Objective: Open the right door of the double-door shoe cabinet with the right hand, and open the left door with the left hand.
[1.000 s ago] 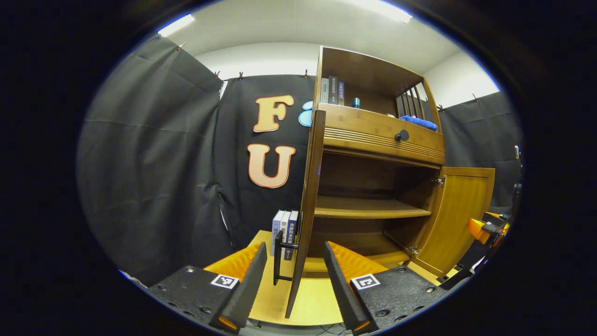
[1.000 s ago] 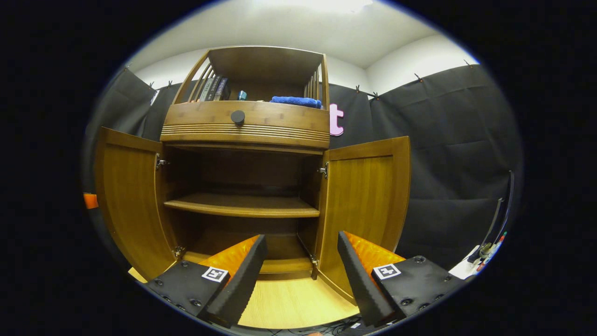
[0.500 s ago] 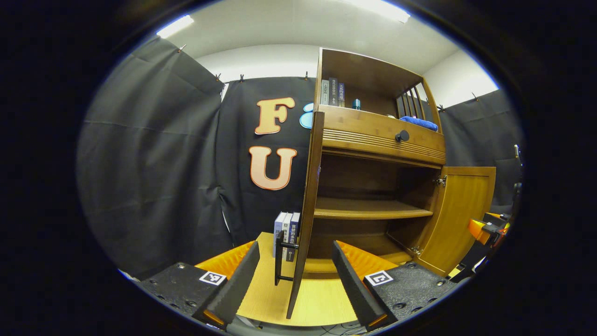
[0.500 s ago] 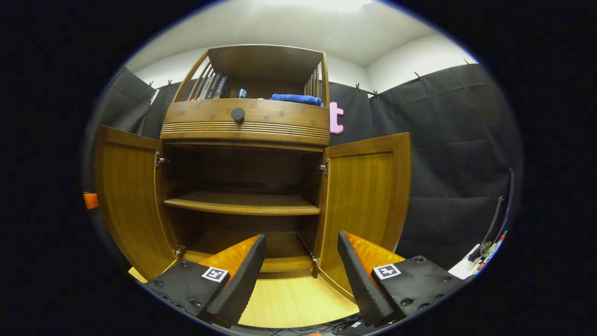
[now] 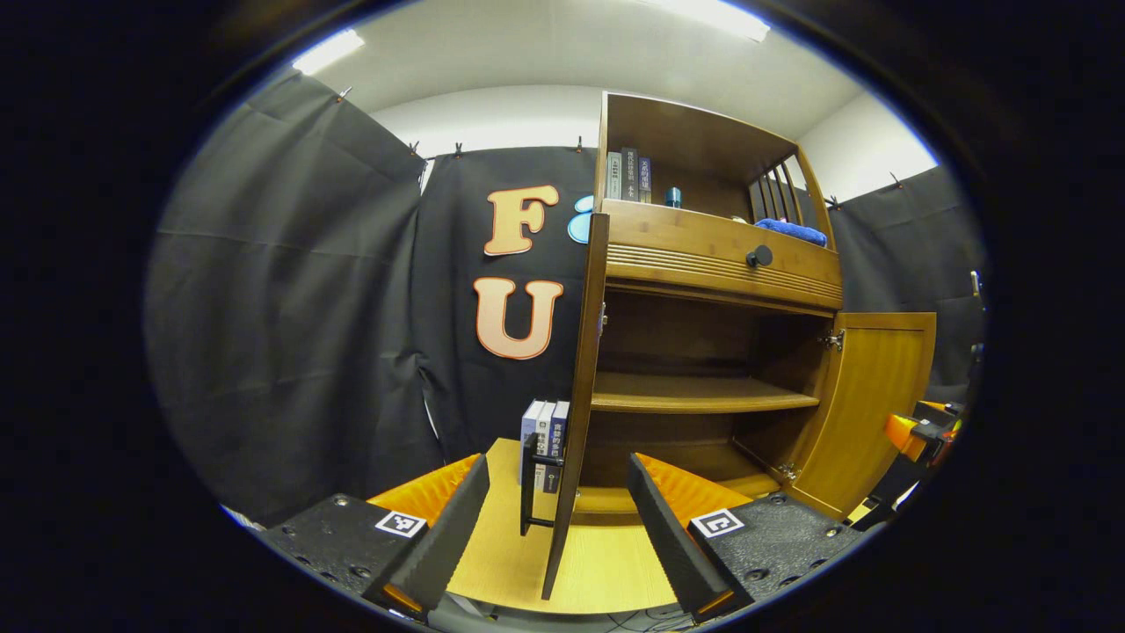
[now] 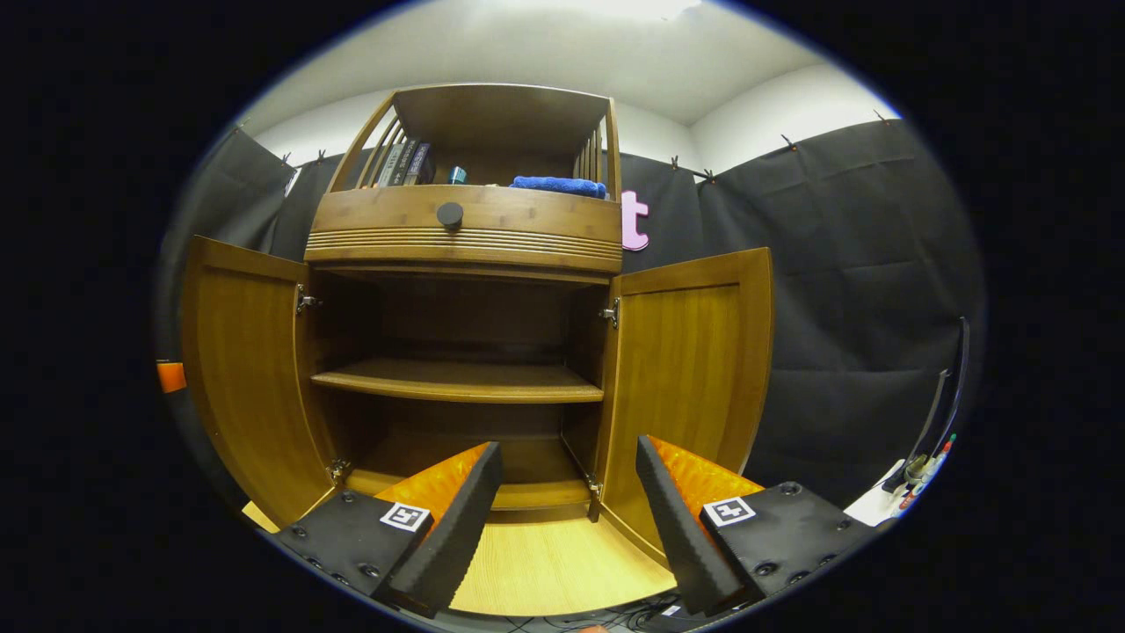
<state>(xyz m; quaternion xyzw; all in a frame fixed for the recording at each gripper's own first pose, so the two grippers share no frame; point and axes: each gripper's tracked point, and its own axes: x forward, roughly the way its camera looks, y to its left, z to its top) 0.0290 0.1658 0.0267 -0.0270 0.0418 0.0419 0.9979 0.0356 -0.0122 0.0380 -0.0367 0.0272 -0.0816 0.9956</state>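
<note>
Bamboo-toned wood framed both my views. At nine o'clock in the right gripper view the left door (image 6: 250, 387) stood swung wide, the right door (image 6: 690, 378) at three o'clock likewise. My left gripper (image 5: 556, 536) straddled the left door's edge (image 5: 580, 404), fingers spread, gripping nothing, its black bar handle (image 5: 527, 483) untouched. My right gripper (image 6: 569, 519) hung open too. I judged both doors done; backing straight off would avoid nudging either one.
</note>
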